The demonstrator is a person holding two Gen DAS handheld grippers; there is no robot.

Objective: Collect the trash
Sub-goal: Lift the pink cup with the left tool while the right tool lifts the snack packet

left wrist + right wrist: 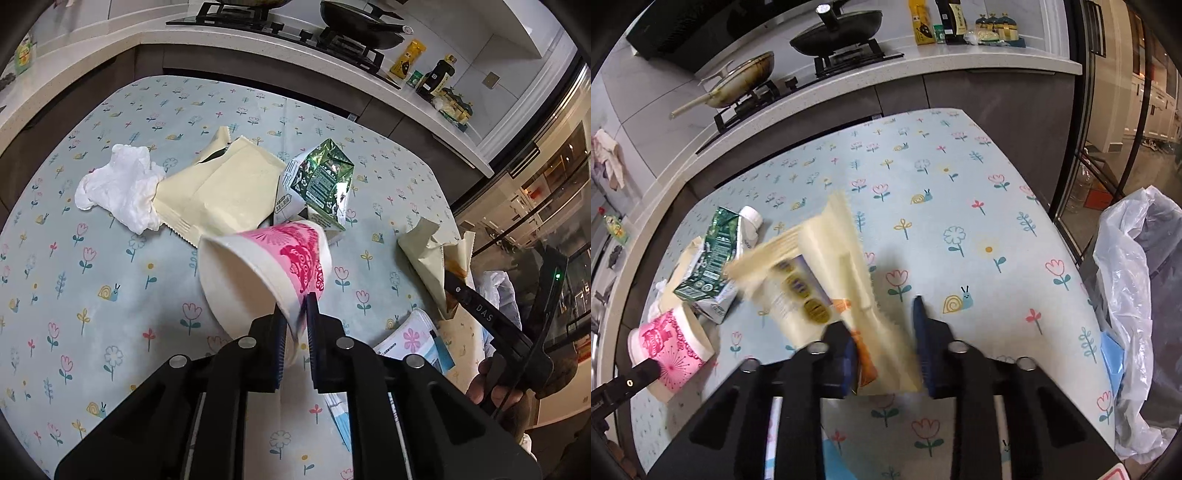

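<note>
My left gripper (297, 314) is shut on the rim of a pink-and-white paper cup (258, 273), holding it tilted above the table; the cup also shows in the right wrist view (672, 350). My right gripper (882, 328) holds a cream snack wrapper (827, 273) between its fingers, lifted off the table; it shows in the left wrist view (432, 258). On the table lie a crumpled white tissue (118, 184), a large cream wrapper (218, 188) and a crushed green carton (321, 184).
A white plastic trash bag (1134, 302) hangs open beyond the table's right edge. A flat printed packet (413, 339) lies near the table's front. The flowered tablecloth (960, 206) covers the table. A counter with stove and pans (834, 33) runs behind.
</note>
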